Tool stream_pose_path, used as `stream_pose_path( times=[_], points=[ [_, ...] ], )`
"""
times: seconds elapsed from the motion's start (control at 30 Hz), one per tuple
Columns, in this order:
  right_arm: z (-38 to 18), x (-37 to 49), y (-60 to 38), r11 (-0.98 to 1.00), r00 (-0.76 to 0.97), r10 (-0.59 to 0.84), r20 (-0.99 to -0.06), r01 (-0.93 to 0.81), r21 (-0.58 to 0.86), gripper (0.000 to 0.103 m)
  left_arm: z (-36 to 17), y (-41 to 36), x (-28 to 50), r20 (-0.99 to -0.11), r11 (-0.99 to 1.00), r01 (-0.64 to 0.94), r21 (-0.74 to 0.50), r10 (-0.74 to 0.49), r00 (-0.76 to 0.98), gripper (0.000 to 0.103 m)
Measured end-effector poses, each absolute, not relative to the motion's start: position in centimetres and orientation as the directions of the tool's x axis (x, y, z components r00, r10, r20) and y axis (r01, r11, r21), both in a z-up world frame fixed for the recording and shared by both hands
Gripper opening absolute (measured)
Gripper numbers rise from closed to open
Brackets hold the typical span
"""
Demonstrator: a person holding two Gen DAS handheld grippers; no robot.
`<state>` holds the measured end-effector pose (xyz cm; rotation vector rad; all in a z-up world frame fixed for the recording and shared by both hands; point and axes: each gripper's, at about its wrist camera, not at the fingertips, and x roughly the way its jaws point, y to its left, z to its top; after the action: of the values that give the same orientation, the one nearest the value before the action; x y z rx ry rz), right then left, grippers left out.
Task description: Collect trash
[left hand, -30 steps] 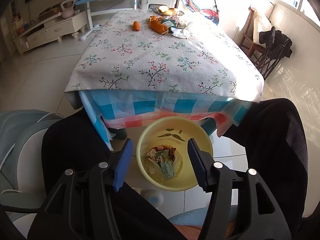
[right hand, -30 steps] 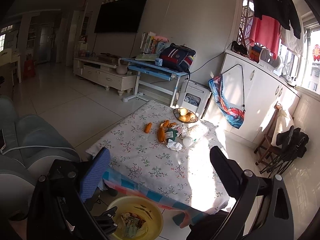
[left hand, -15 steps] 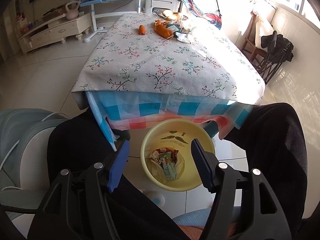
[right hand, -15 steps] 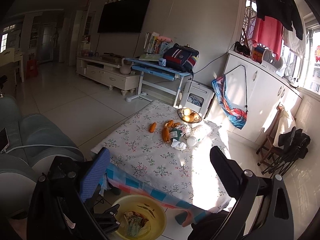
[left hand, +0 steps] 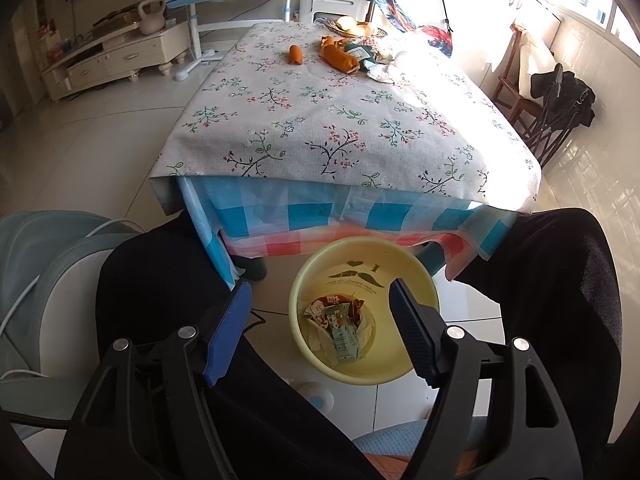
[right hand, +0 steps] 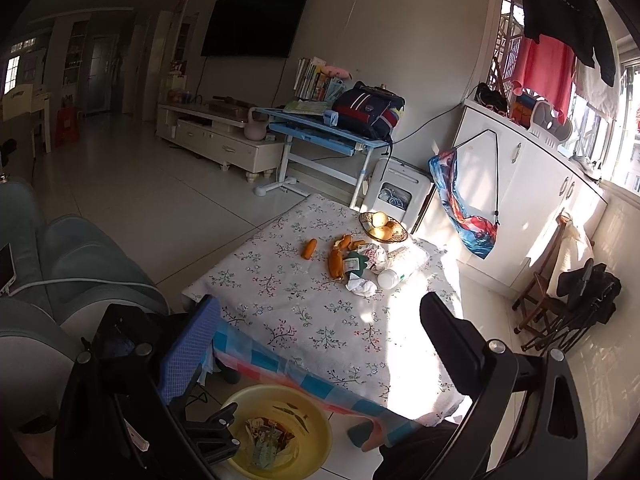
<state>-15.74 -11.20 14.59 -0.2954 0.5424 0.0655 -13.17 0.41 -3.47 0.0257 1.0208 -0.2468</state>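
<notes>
Both grippers empty: the left gripper (left hand: pixel 320 316) opens wider above the round yellow plastic bin (left hand: pixel 424 280) of crumpled wrappers (left hand: pixel 338 322), and the right gripper (right hand: pixel 320 344) gapes wide.

My left black two-finger gripper with blue ribbed pads (left hand: pixel 320 320) points steeply down between my knees, and its jaws are opening with nothing between them. One blue pad (left hand: pixel 228 332) sits on the left side of its own view, the other on the right, well apart. My legs in black trousers (left hand: pixel 560 300) flank it on both sides. My right black two-finger gripper with the same blue pads (right hand: pixel 320 344) tilts gently down, its fingers spread wide and gripping nothing.
</notes>
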Motion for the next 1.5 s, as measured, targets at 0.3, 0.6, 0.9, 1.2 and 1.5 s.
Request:
stream_pose_path(
  times=[0.3, 0.6, 0.9, 1.2, 1.5],
  points=[
    [13.9, -14.7, -11.3, 0.955, 0.837, -0.009, -0.547, -0.154, -0.252, 0.095, -4.3, 0.7, -12.5, -0.854, 0.976, 0.194, -0.101, -0.185, 0.487, 0.071],
    [12.8, -13.6, -11.5, 0.955, 0.813, -0.006, -0.582, -0.169, -0.245, 0.095, -4.9, 0.9, -11.4, -0.858, 0.978, 0.170, -0.117, -0.186, 0.479, 0.073],
    [11.6, -12.0, -11.9, 0.956, 0.787, -0.001, -0.617, -0.181, -0.232, 0.095, -5.1, 0.8, -10.1, -0.850, 0.978, 0.154, -0.139, -0.198, 0.488, 0.074],
    [9.5, -9.9, -13.5, 0.963, 0.751, 0.001, -0.660, -0.179, -0.202, 0.095, -3.3, 0.6, -8.1, -0.809, 0.983, 0.136, -0.125, -0.180, 0.560, 0.074],
    [6.6, -7.6, -17.7, 0.988, 0.717, -0.005, -0.697, -0.102, -0.112, 0.095, -2.6, 0.2, -4.3, -0.798, 0.989, 0.108, -0.098, -0.143, 0.586, 0.075]
  ],
)
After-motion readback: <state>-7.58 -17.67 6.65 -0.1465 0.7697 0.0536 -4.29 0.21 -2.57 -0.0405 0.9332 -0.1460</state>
